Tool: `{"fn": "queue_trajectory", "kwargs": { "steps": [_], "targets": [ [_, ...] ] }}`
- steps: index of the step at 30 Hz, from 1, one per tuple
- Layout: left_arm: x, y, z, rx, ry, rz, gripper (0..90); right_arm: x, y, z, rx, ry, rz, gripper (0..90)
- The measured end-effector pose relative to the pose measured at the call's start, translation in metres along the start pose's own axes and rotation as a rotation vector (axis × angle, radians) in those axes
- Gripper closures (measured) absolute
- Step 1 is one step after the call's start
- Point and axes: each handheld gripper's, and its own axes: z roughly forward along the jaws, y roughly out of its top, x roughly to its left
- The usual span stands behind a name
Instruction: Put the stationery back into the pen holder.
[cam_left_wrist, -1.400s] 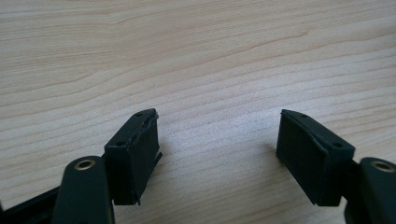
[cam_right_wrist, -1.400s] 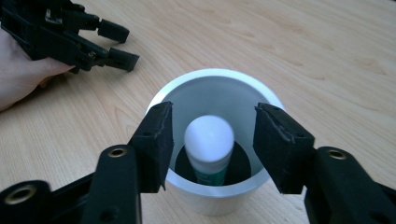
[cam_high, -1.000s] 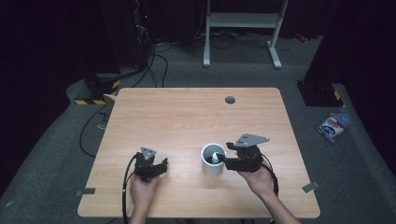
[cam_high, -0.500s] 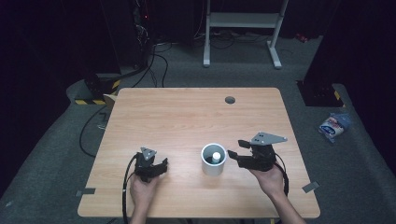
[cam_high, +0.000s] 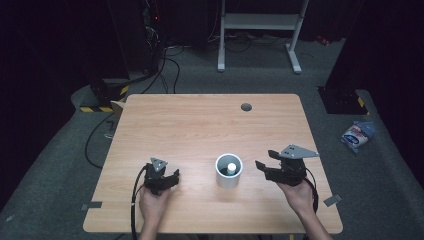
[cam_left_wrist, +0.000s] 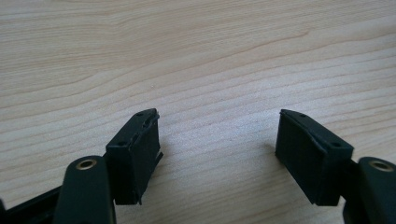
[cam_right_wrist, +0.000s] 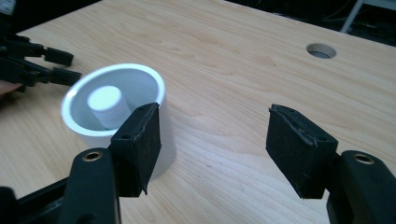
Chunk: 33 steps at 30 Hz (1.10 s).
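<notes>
A white cup stands upright near the front middle of the wooden table, with a small white cylinder inside it; both show in the right gripper view, cup and cylinder. My right gripper is to the right of the cup and apart from it. Its jaws have just been opening and stand open with nothing between them. My left gripper rests low over the table to the left of the cup, open over bare wood.
A round cable hole sits near the table's far edge. A white metal stand and cables lie on the floor behind. A blue and white packet lies on the floor at the right. The left gripper shows beyond the cup.
My right gripper has drawn back to the right, away from the cup, and its jaws stand wider. The cup with the cylinder stays in place. The left gripper has not moved.
</notes>
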Motion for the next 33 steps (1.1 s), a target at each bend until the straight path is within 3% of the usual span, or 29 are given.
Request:
{"fn": "queue_trajectory", "kwargs": {
  "steps": [6,20,28,33],
  "targets": [
    [0.0,0.0,0.0,0.0,0.0,0.0,30.4,-0.01,-0.007,0.0,0.0,-0.034,0.024,30.5],
    [0.0,0.0,-0.001,0.009,-0.002,0.005,30.4,-0.029,-0.021,-0.008,-0.024,-0.095,0.099,31.9],
    [0.0,0.0,-0.001,0.003,-0.002,0.001,30.4,-0.04,-0.029,-0.01,-0.033,-0.117,0.135,31.8],
    [0.0,0.0,-0.001,0.003,-0.002,0.001,30.4,-0.045,-0.033,-0.011,-0.011,-0.121,0.161,31.5]
  ]
}}
